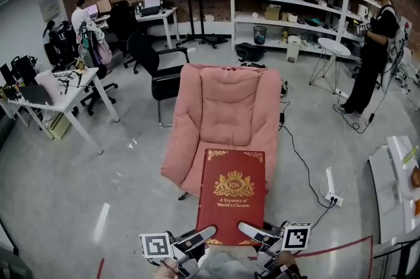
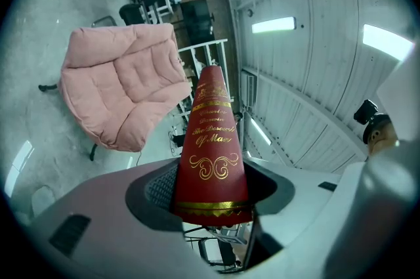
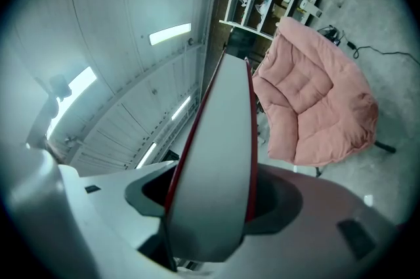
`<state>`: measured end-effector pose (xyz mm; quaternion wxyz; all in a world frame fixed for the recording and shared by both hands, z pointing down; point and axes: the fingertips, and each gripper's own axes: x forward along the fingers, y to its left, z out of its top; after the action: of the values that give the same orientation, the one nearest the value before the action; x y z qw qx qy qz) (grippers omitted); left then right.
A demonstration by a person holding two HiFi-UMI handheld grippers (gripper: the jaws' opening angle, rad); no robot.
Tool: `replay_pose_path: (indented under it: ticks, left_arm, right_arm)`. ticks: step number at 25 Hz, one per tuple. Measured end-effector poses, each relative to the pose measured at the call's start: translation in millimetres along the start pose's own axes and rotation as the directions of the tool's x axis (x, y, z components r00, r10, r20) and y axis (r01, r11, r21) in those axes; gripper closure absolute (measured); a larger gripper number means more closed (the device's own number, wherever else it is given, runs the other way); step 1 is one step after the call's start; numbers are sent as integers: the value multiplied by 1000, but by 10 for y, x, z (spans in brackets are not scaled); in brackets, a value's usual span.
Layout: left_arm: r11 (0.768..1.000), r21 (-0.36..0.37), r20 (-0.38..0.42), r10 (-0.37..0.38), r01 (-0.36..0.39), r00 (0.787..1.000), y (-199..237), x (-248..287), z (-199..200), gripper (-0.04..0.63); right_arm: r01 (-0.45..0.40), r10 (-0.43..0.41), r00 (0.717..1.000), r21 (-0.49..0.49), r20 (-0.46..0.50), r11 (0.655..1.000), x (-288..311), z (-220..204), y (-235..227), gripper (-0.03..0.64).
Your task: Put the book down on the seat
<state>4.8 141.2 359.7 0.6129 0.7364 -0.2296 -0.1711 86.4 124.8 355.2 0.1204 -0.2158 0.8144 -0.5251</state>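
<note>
While the left gripper and right gripper pinch its near corners, the red book hangs flat in the air before the pink armchair, off the seat | left fingers: clamped on spine end | right fingers: clamped on page edges

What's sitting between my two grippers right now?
The book: in the head view its near edge spans from the left gripper to the right gripper, and both are shut on it.
</note>
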Motion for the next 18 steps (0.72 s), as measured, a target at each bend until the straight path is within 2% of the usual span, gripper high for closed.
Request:
replay_pose_path:
  ticks: [6,18]
  left_arm:
    - [1000,-6,27,11,-11,1000,90,126,248,350]
    - [999,-17,22,29,-29,999,327,301,757,350]
  right_arm:
    - [-27,27,999,9,-21,1000,200,218,-130,319]
    - [-7,7,1000,35,-19,999,592,537,-406,319]
